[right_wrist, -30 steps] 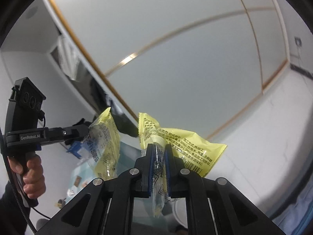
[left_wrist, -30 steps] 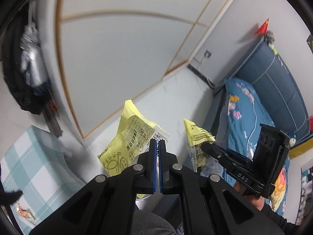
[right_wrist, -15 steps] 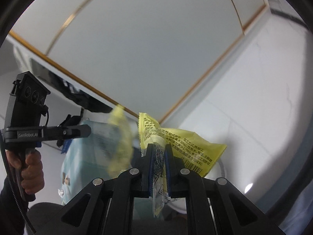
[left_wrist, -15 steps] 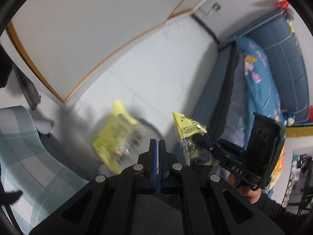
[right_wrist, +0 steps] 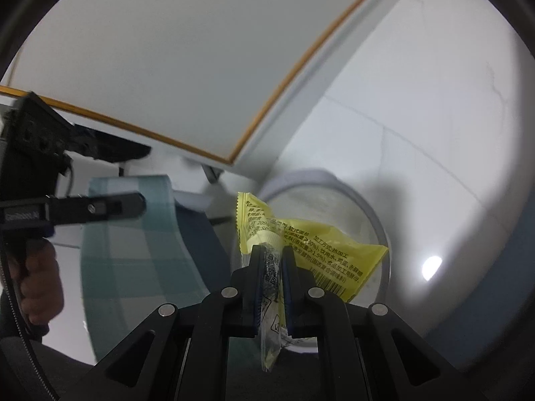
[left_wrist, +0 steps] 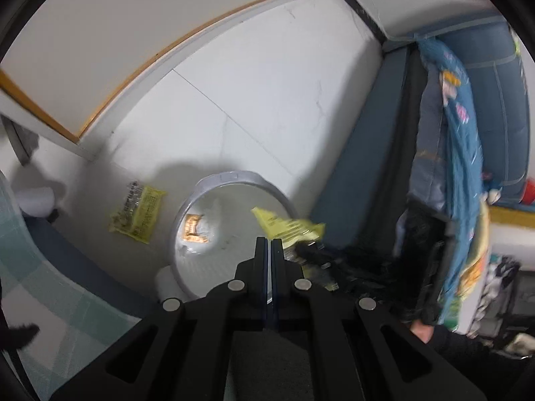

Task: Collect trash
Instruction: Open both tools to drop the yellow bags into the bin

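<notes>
Right wrist view: your right gripper (right_wrist: pixel 271 250) is clamped on a yellow wrapper (right_wrist: pixel 321 250), its blue-lined jaws pressing the wrapper's clear, crumpled end between them. The yellow part fans out ahead and to the right of the fingertips, printed in black with lines of Chinese characters, a percentage figure and a barcode near the lower edge; most of that print is too small to read. A saw-toothed seal runs up its left side. Just beyond the tips stands the white trash bin (right_wrist: pixel 376 220), its round rim partly hidden by the wrapper. Off to the left, your left gripper (right_wrist: pixel 142 205) points toward the middle, with pale lettering on its body that looks like "GenRobot.AI", though it is blurred.

In the left wrist view, your left gripper (left_wrist: pixel 268 244) is fully closed with nothing between the jaws. A second yellow wrapper (left_wrist: pixel 138 214) lies flat on the white floor (left_wrist: pixel 254 107), ahead and well to the left of the tips, outside the trash bin (left_wrist: pixel 234 177). Its black print is unreadable. Inside the bin, ahead and slightly left, lies a small orange-brown wrapper (left_wrist: pixel 194 230). The held wrapper (left_wrist: pixel 287 227) shows blurred just right of the tips.
</notes>
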`<state>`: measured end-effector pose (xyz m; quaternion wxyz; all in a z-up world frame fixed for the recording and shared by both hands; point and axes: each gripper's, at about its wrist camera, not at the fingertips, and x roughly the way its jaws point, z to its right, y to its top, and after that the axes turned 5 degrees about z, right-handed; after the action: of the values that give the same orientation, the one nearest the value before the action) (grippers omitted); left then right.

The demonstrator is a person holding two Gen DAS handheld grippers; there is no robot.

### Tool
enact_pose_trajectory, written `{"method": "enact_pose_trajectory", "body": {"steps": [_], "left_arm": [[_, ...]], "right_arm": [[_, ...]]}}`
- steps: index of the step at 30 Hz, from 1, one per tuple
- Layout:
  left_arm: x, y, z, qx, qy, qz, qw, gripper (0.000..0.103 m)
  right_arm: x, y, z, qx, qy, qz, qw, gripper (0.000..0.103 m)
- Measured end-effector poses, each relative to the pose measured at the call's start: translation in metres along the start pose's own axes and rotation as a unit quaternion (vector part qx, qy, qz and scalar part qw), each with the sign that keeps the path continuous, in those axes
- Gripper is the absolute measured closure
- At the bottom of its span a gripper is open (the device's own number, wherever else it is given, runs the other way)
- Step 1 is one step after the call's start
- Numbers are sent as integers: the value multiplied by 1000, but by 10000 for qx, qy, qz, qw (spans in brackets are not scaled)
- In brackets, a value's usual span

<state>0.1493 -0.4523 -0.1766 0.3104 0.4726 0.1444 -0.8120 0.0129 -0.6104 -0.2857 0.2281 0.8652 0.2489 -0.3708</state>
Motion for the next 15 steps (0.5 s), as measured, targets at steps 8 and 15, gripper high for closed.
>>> {"method": "enact_pose_trajectory", "body": {"steps": [8, 15], "left_arm": [[22, -6, -10, -93, 355, -400, 9985, 98], [-5, -13, -13, -255, 516, 98, 9983, 50]], "right_arm": [[35, -9, 14, 262, 87, -295, 9992, 77], [37, -14, 13, 175, 12, -493, 9986, 56]]}}
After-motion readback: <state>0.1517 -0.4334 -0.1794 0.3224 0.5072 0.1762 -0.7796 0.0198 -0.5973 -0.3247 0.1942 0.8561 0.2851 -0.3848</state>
